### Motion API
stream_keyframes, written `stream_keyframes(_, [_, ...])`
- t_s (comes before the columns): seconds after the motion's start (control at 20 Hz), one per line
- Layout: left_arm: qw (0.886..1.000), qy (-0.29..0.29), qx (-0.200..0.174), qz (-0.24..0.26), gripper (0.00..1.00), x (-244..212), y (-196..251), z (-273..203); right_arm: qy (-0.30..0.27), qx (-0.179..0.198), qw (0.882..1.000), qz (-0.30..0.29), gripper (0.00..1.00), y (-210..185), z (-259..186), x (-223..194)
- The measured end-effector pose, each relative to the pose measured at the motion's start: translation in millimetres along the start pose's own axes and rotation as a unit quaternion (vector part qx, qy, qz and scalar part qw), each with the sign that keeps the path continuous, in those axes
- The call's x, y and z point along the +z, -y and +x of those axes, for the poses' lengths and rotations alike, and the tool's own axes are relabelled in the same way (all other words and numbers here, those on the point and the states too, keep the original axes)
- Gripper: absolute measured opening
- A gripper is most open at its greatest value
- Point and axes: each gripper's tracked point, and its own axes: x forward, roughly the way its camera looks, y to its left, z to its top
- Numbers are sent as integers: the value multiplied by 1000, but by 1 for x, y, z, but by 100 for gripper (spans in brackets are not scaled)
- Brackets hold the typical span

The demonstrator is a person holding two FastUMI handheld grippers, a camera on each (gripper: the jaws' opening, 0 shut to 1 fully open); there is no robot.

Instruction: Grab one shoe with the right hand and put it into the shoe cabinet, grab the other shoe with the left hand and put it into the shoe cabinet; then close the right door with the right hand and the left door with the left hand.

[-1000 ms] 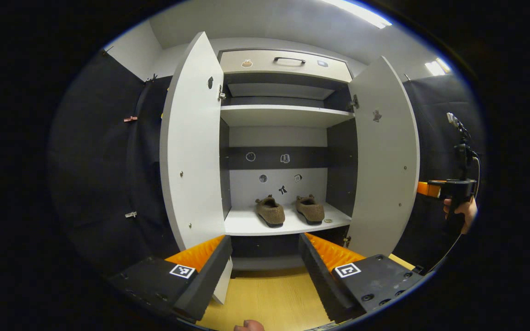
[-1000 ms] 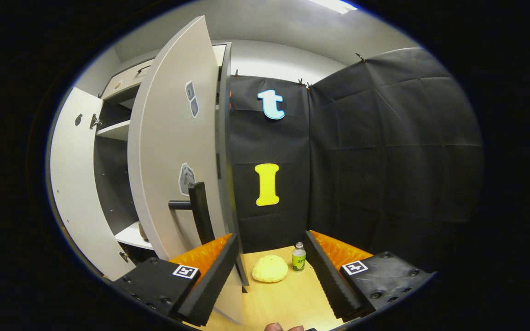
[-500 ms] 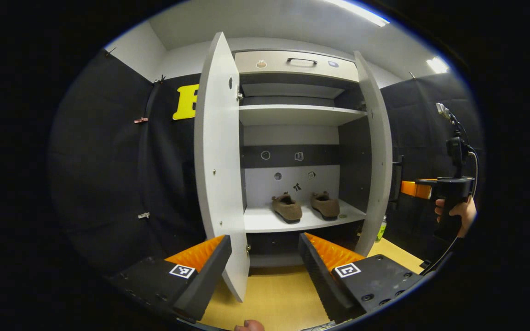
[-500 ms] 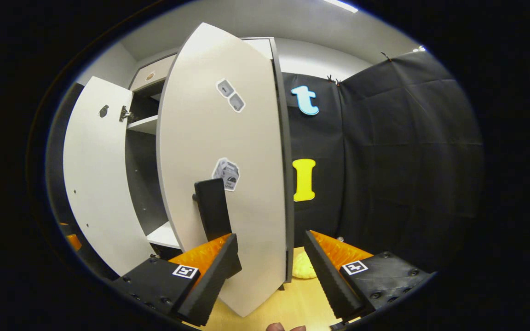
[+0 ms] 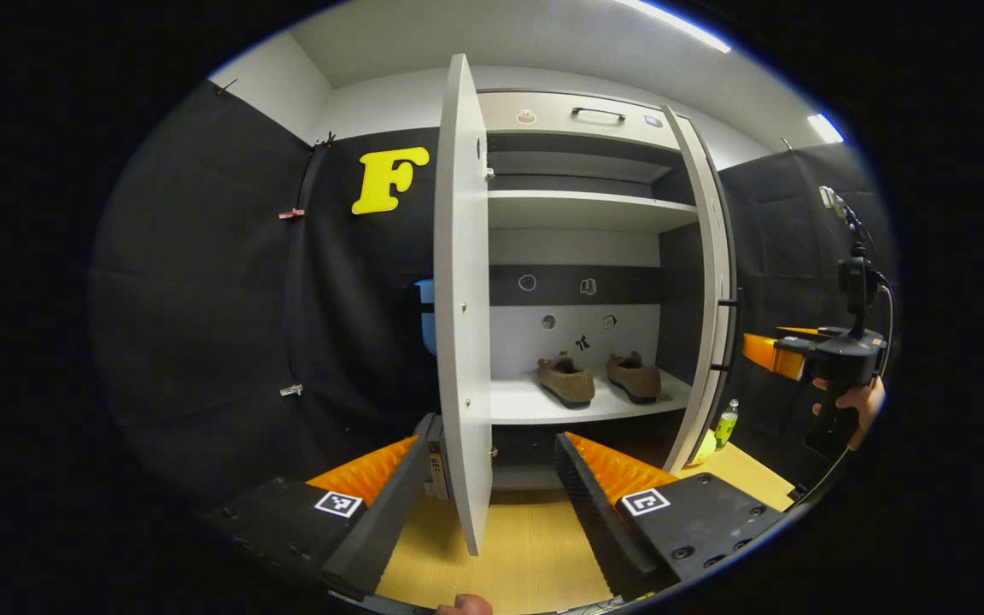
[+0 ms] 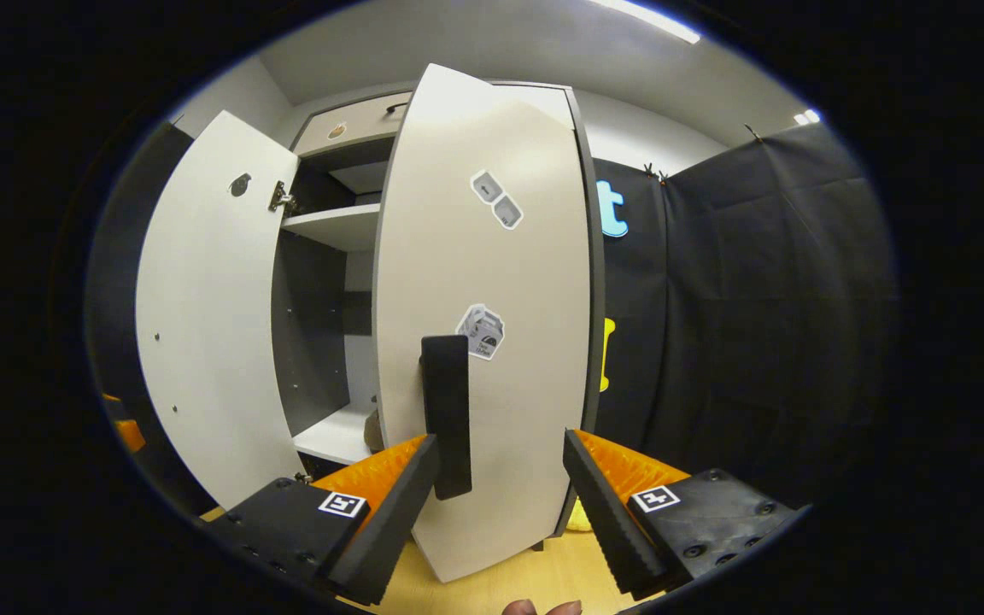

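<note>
Two brown shoes [image 5: 566,382] [image 5: 634,377] sit side by side on the lower shelf [image 5: 519,408] of the shoe cabinet. In the left gripper view the left door [image 5: 461,299] stands edge-on, its lower edge between the fingers of my open left gripper [image 5: 492,504]. The right door [image 5: 711,282] is swung partway in. Farther right, a hand [image 5: 855,401] holds my right gripper [image 5: 772,354]. In the right gripper view my right gripper [image 6: 500,512] is open just in front of the right door [image 6: 492,282], with the dark door handle [image 6: 447,414] above its left finger. The left door [image 6: 202,316] stands open beyond.
A small green bottle [image 5: 724,422] and a yellow round thing [image 5: 702,446] stand on the wooden floor [image 5: 509,555] beside the cabinet's right side. A drawer with a handle [image 5: 594,113] tops the cabinet. Black cloth walls close in both sides.
Both doors have swung inward: the right door now covers much of the opening, and the left door has turned edge-on to my left gripper. Both grippers followed the doors.
</note>
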Motion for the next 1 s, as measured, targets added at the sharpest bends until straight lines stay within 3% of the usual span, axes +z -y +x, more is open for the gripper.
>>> stream_keyframes(0.15, [1000,5,10,-1,94,3,-14,2,-15,13,999,40,97,-6,-16,-8])
stream_keyframes(0.6, [996,41,76,10,93,40,-116,42,-7,-2,999,35,97,6,-51,-2])
stream_keyframes(0.85, [993,56,101,35,93,51,-144,81,-5,-11,999,36,98,16,-63,1])
stream_keyframes(1.0, [994,41,93,25,93,40,-141,105,-8,-17,999,28,98,22,-66,-1])
